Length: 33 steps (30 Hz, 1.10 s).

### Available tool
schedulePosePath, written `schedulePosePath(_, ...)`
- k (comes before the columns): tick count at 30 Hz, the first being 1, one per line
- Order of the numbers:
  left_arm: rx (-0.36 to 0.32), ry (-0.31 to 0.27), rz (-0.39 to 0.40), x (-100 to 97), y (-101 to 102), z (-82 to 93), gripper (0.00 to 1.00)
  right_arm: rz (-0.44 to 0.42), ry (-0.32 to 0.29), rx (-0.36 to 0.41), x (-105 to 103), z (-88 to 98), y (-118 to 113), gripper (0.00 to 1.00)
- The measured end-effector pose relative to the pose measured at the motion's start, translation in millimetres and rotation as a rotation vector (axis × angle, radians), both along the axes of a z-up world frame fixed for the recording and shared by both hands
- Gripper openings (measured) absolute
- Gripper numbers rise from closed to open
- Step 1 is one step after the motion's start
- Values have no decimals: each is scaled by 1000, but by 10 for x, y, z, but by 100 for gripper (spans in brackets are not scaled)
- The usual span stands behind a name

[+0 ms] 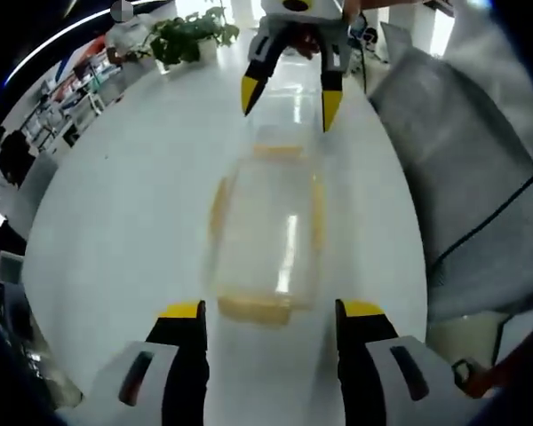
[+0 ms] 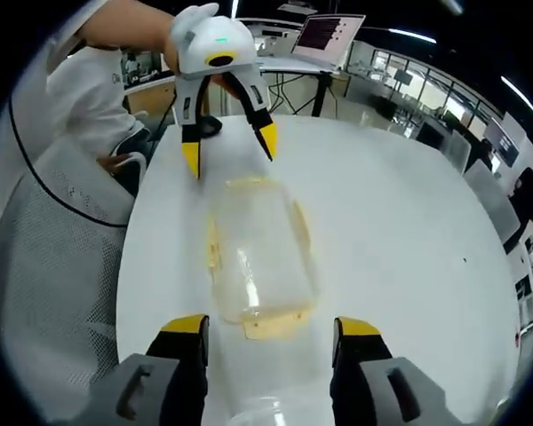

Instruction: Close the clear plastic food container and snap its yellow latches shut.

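Clear plastic container (image 1: 268, 235) with yellow latches (image 1: 258, 309) at its ends and sides, lying on a glossy white table (image 1: 124, 231) between the two grippers. Left gripper (image 1: 271, 311) and right gripper (image 1: 289, 93) face each other across it, fingers spread, touching nothing. A potted plant (image 1: 191, 35) stands at the far edge; a grey mesh chair (image 2: 49, 266) beside the table.

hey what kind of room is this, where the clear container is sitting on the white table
Most likely an open-plan office or lab. A laptop stands open on a desk behind the white table, a mesh office chair sits beside it, and a potted plant stands at the table's far end.
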State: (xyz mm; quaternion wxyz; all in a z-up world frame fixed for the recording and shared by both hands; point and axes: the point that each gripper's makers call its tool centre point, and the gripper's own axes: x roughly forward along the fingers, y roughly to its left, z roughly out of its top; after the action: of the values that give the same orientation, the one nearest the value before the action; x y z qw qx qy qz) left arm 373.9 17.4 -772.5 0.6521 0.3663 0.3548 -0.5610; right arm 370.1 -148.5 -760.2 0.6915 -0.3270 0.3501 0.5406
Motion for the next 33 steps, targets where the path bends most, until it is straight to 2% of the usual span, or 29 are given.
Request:
schedulePosePath(3,12,2,-12,25,31,-31,57,5,4,3,30,-3,10,49)
schedulePosePath(6,17,1,-19,47,40,-33,56,3,4,0,50,-21,19,51)
schedulePosePath(14,32,22,-49,33,67,-85,52,50,13,-17,31,-69,45,47)
schedulePosePath(29,59,15,-95,113,97,-174,49,75,39,-49,61,-179,14,49)
schedulePosePath(33,60,9,-112,122,96,-193,47,83,40,-55,71,-199,-1,46)
